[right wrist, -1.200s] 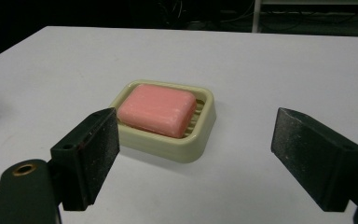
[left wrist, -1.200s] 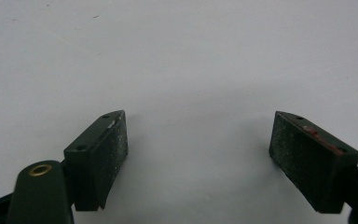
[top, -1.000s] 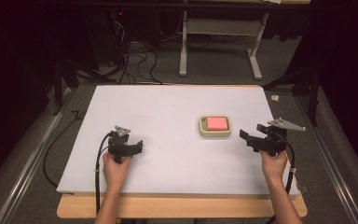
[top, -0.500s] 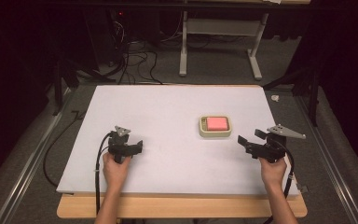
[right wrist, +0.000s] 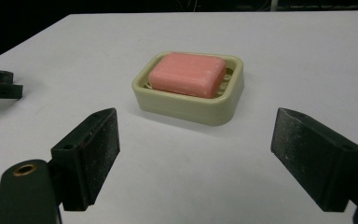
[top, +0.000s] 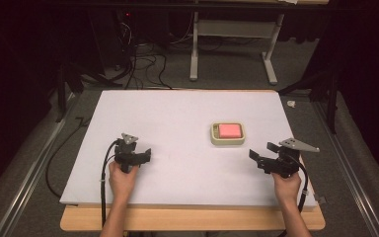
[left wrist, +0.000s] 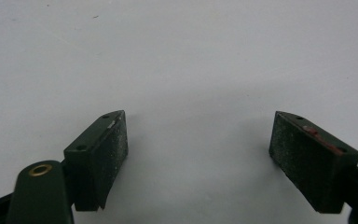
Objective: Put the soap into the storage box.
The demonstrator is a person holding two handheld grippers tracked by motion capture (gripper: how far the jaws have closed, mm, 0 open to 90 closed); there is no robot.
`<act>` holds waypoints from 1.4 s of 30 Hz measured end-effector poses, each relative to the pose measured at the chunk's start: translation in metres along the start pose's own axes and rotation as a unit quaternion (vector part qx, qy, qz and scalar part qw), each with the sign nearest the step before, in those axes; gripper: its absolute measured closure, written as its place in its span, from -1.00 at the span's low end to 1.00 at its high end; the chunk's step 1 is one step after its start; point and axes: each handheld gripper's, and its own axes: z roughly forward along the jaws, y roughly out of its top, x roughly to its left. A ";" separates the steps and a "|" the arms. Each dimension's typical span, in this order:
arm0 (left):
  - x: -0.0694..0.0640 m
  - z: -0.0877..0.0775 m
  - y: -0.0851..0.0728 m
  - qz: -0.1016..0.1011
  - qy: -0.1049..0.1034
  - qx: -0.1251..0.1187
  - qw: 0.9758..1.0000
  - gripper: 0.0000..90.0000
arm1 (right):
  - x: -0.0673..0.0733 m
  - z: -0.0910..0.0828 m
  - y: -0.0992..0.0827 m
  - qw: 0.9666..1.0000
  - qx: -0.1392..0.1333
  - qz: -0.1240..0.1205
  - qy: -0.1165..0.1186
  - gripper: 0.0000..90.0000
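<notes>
A pink bar of soap lies in a cream soap dish right of the white board's middle. My right gripper is open near the board's front right, just short of the dish, its jaws pointing left and away. In the right gripper view the soap and dish sit ahead of the open right gripper, with nothing between its pads. My left gripper is open at the front left, over bare board. The left gripper view has the left gripper wide apart and holding nothing.
The white board rests on a wooden table. Cables and desk legs lie on the floor beyond the far edge. Metal rails run along both sides. The left gripper's jaw tips appear far left in the right gripper view.
My right gripper has drifted slightly back toward the front edge of the board. The left gripper, soap and dish have stayed put.
</notes>
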 end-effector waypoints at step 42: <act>0.000 0.000 0.000 0.000 0.000 0.000 1.000 -0.56 | 0.010 0.041 -0.037 0.994 0.105 -0.032 -0.031 -0.58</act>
